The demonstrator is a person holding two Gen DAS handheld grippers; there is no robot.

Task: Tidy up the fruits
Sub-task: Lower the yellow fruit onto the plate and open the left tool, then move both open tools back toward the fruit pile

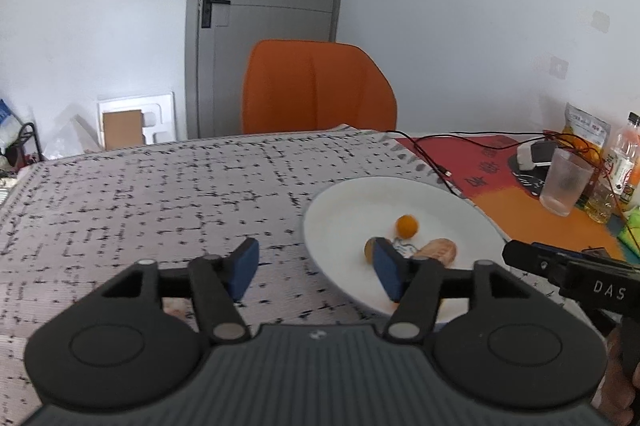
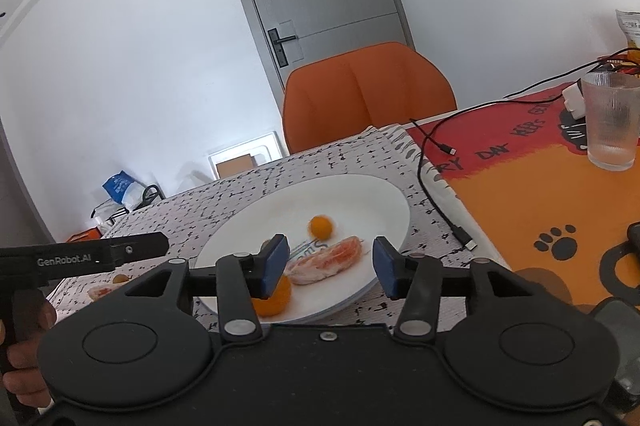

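A white plate (image 1: pixel 348 210) (image 2: pixel 360 194) lies on the patterned cloth. On it are a small round orange fruit (image 1: pixel 407 226) (image 2: pixel 321 226), a peeled citrus segment (image 1: pixel 438 251) (image 2: pixel 332 260) and a larger orange fruit (image 2: pixel 276 300), partly hidden behind fingers in both views (image 1: pixel 370 249). My left gripper (image 1: pixel 316 268) is open and empty, its right finger over the plate's near edge. My right gripper (image 2: pixel 328 264) is open and empty, above the segment. More fruit pieces (image 2: pixel 105 286) lie on the cloth left of the plate.
An orange chair (image 1: pixel 316 86) stands behind the table. A ribbed glass (image 2: pixel 610 118), black cables (image 2: pixel 432 162), a charger, bottles (image 1: pixel 624 154) and a snack bag sit on the orange-red mat to the right. The other gripper shows at each view's edge (image 1: pixel 568 266) (image 2: pixel 80 256).
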